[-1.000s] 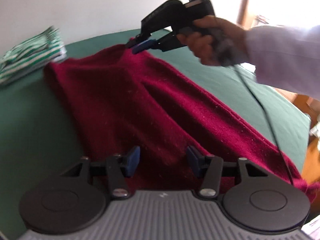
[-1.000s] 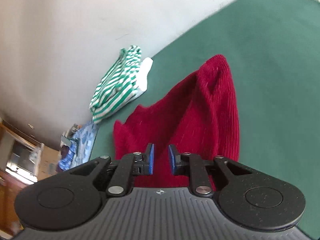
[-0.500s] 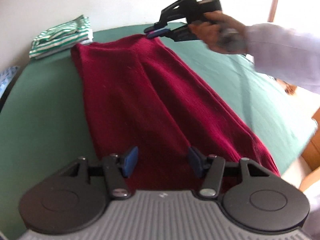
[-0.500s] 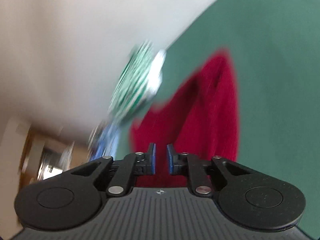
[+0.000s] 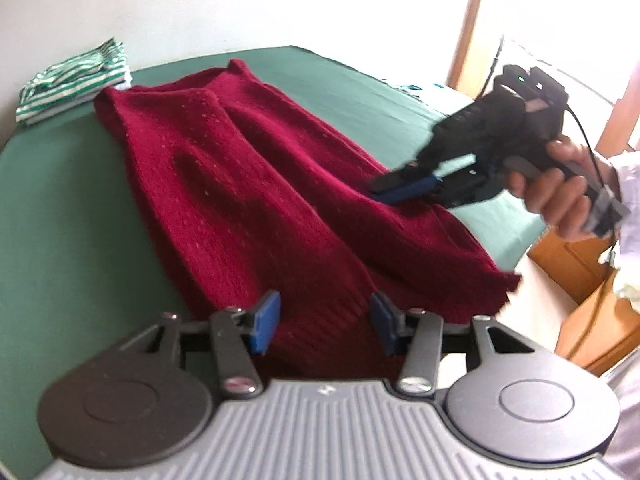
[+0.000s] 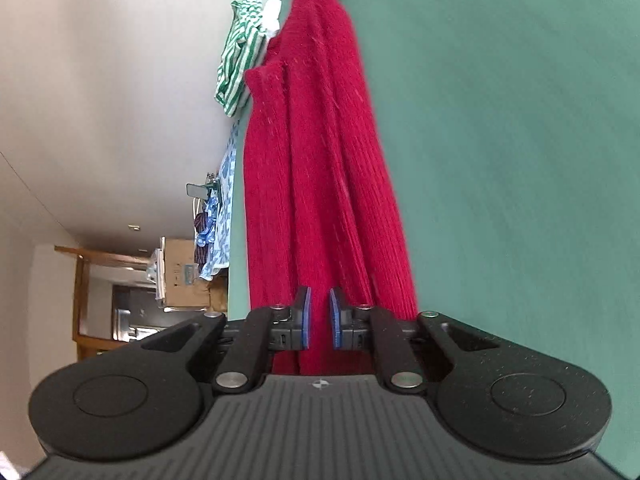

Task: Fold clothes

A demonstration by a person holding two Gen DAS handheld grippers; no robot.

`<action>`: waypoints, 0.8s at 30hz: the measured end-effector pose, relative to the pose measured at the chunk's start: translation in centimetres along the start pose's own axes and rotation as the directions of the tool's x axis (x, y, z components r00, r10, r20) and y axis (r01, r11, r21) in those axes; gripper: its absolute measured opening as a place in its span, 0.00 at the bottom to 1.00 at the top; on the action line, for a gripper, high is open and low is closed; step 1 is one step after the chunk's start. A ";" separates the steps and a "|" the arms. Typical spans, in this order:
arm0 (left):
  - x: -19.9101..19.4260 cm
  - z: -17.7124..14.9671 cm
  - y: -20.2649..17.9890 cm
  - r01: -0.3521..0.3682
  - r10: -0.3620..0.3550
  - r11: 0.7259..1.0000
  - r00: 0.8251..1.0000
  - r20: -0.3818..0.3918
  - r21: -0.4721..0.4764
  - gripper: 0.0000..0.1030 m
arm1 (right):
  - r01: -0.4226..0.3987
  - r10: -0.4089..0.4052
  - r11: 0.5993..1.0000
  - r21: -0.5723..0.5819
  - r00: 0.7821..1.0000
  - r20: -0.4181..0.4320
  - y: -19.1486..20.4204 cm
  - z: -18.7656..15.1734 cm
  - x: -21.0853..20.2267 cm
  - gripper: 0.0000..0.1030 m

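lying lengthwise on the green counter point(image 5: 72, 184), the dark red ribbed knit sweater point(image 5: 248, 184) looks narrowed for folding; left claw point(image 5: 324, 320) spread, right claw point(image 6: 319, 318) slightly parted, pinching nothing.

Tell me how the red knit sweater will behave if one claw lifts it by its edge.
Likely floppy: the red knit sweater already lies in soft ridges and folds on the green table, so it should drape and sag. Its thick ribbed knit suggests some weight and a grippy surface, probably not slippery. The unlifted part may drag along.
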State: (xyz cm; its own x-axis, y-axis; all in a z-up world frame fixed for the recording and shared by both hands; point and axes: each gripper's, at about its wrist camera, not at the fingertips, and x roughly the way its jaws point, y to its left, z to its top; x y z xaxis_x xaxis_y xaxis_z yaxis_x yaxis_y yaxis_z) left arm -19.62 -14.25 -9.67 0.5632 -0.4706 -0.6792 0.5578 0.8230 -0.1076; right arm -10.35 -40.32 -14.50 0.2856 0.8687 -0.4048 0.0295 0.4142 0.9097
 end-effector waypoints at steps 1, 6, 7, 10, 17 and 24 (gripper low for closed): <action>-0.6 -0.6 -0.4 0.008 -0.008 1.000 1.000 0.001 0.013 0.51 | -0.008 0.008 1.000 0.012 1.000 -0.006 -0.4 -1.1 -0.6 0.09; -2.4 -0.6 -0.2 0.075 -0.074 0.996 0.997 -0.009 0.056 0.50 | 0.000 0.000 0.998 0.057 1.000 -0.007 -0.9 -4.5 -3.2 0.00; -2.3 0.5 0.6 0.065 -0.066 0.997 0.998 0.015 0.051 0.48 | 0.010 -0.011 1.000 0.019 1.000 0.003 0.2 -3.7 -3.2 0.02; -1.7 3.8 3.5 0.029 -0.032 0.999 0.995 0.092 0.031 0.50 | 0.002 0.003 0.996 -0.085 0.999 0.051 3.7 -0.7 -3.0 0.12; 1.7 5.7 6.6 -0.031 0.031 1.000 0.997 0.068 0.000 0.38 | 0.105 -0.087 0.982 -0.155 0.989 0.119 5.0 9.8 2.5 0.18; 3.3 5.7 7.9 -0.036 0.036 0.999 0.999 0.015 -0.026 0.39 | 0.010 -0.006 0.999 -0.047 0.996 0.089 0.7 8.4 -0.2 0.09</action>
State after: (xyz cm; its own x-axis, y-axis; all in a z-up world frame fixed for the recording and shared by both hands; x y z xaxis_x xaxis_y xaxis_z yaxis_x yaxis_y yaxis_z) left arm -9.95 -11.11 -8.63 0.5920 -0.4454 -0.6717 0.5212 0.8473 -0.1024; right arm -2.38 -42.45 -13.03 0.3695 0.8384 -0.4007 -0.0122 0.4355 0.9001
